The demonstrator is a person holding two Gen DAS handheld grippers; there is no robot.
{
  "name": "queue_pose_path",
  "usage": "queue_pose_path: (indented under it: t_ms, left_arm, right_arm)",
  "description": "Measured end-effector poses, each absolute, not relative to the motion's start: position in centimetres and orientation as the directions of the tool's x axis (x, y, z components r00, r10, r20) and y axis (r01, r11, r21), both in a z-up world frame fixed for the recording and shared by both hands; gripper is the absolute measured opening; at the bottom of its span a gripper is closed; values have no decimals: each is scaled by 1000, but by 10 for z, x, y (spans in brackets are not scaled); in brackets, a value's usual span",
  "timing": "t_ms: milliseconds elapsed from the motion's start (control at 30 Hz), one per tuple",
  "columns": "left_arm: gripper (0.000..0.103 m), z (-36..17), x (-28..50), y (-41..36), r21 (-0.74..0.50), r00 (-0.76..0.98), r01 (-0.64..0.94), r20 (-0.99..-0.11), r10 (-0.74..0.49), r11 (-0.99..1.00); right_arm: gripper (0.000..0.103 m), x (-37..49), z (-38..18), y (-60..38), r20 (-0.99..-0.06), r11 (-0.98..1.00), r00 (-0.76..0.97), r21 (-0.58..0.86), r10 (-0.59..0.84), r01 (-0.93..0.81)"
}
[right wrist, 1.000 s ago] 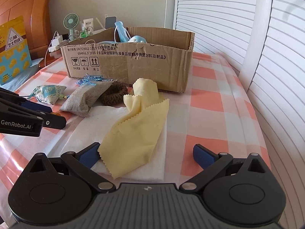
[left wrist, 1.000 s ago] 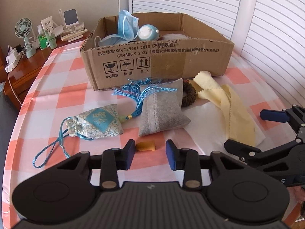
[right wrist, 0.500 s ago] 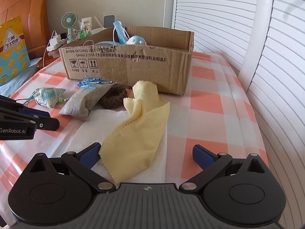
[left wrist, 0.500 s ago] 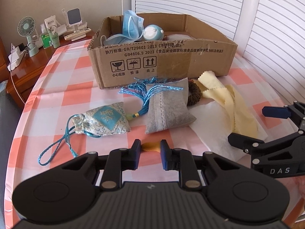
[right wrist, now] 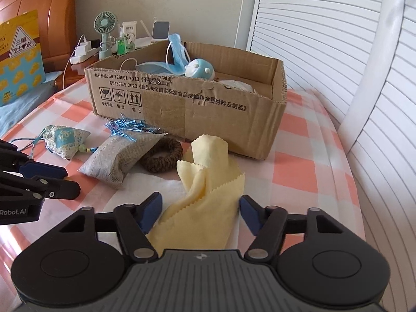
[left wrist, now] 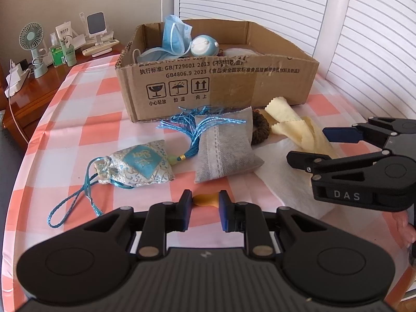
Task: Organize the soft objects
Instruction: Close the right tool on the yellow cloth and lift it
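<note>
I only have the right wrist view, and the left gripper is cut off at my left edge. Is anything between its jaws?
Observer: Yes. The left gripper is shut on a small orange piece.
Operator: Is anything near it that could snag?
Observer: The embroidered pouch has a blue cord loop trailing toward the gripper's left side, apart from the jaws.
Operator: What is ahead of the orange piece?
Observer: The grey sachet lies straight beyond it, with bare tablecloth between them.

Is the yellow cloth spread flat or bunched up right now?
Bunched. The yellow cloth rises in loose folds, one end humped near the cardboard box, its zigzag-edged corner draped on white paper between the right gripper's closing jaws.
</note>
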State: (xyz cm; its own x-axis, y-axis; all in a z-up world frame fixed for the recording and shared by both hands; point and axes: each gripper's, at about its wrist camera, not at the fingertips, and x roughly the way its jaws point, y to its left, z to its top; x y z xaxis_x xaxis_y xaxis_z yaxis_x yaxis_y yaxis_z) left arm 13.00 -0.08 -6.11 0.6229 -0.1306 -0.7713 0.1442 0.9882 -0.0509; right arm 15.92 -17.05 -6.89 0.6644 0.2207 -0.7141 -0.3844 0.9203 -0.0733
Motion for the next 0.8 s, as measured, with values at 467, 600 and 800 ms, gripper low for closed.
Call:
queue_pose_path:
  t_ms: [467, 600, 800]
  left_arm:
    - [20, -61, 128, 1, -60, 622, 163, -769, -150, 985]
    - [20, -61, 128, 1, -58, 622, 164, -769, -149, 985]
    - [20, -61, 128, 1, -52, 622, 173, -769, -150, 983]
  right_arm:
    - [20, 154, -56, -177, -698, 935, 694, -102, 177, -341]
    - [15, 147, -43, -182, -674, 938, 714, -89, 191, -335]
    - [27, 141, -37, -189, -671, 942, 716, -79, 192, -327]
